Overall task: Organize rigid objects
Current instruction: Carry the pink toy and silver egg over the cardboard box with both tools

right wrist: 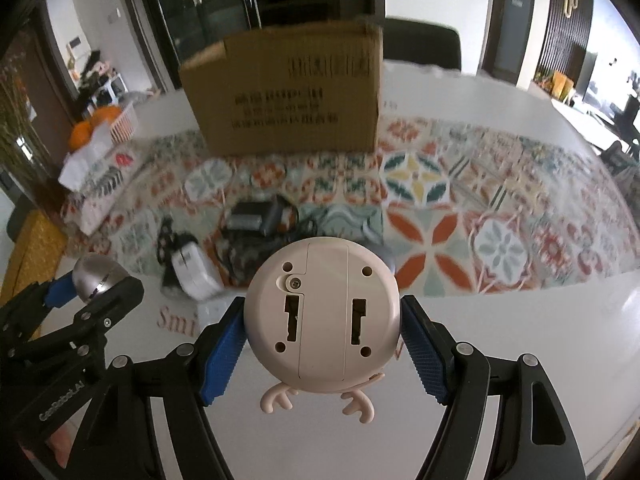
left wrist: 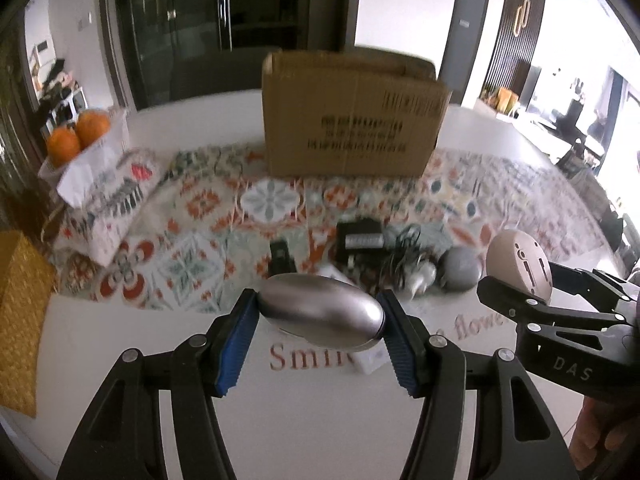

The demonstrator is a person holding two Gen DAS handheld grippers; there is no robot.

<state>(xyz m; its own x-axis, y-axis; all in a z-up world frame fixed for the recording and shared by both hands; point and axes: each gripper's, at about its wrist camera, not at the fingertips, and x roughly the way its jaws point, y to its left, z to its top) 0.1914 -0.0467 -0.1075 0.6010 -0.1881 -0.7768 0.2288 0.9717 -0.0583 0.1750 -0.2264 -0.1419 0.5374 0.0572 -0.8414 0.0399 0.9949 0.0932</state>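
Note:
My left gripper (left wrist: 320, 316) is shut on a silver egg-shaped object (left wrist: 320, 314), held above the white table; it also shows at the left of the right wrist view (right wrist: 96, 276). My right gripper (right wrist: 322, 320) is shut on a round beige gadget with antlers (right wrist: 322, 312), its underside facing the camera; it shows at the right of the left wrist view (left wrist: 520, 266). An open cardboard box (left wrist: 352, 120) stands on the patterned cloth beyond both grippers, also in the right wrist view (right wrist: 288, 92). Both held objects are in the air, short of the box.
On the cloth lie a black adapter (left wrist: 360, 240) with tangled cables (left wrist: 404, 260), a grey round object (left wrist: 460, 268), a small black item (left wrist: 280, 254) and a white charger (right wrist: 192, 268). A basket of oranges (left wrist: 80, 136) sits far left. A yellow woven mat (left wrist: 20, 312) is at the left edge.

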